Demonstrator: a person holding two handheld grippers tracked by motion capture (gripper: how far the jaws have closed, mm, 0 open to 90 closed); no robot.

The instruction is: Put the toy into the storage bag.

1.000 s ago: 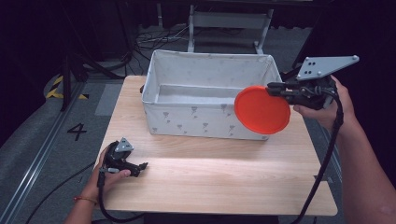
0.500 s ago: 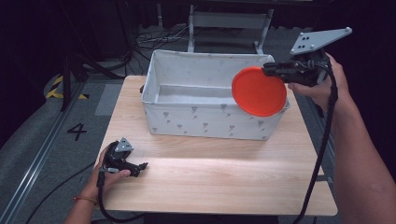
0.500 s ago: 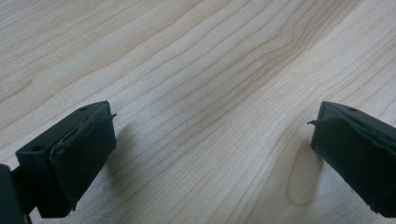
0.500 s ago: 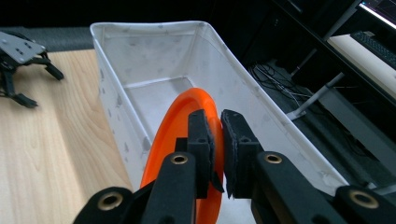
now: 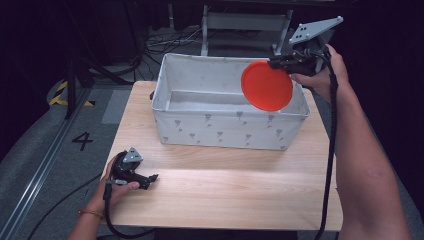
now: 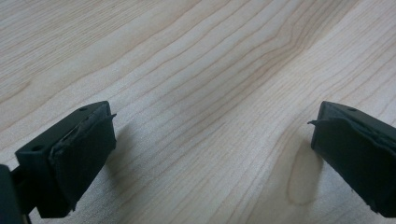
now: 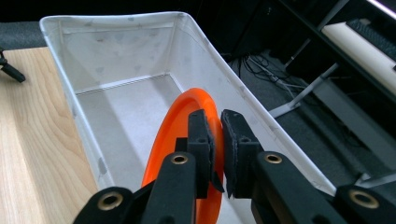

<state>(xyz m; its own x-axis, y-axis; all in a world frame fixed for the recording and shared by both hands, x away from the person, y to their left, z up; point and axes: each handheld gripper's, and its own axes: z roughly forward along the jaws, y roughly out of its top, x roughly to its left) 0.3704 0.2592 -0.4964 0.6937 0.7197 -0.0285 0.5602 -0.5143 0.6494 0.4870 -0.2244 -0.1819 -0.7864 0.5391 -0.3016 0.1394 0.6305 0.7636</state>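
Right claw [image 5: 274, 63] pinches the plate [image 5: 266, 85] rim above the bin [image 5: 230, 134]; lower toward six o'clock, then release. Left claw [image 5: 152, 177] rests wide.

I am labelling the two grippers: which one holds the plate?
The right gripper, raised over the white bin, pinches the orange plate; the left gripper rests open on the table.

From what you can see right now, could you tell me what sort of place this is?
Probably a lab or studio set up for recording. A lone wooden table stands in a dark room, cables run over the floor behind it, and hazard tape and a number 4 mark the floor.
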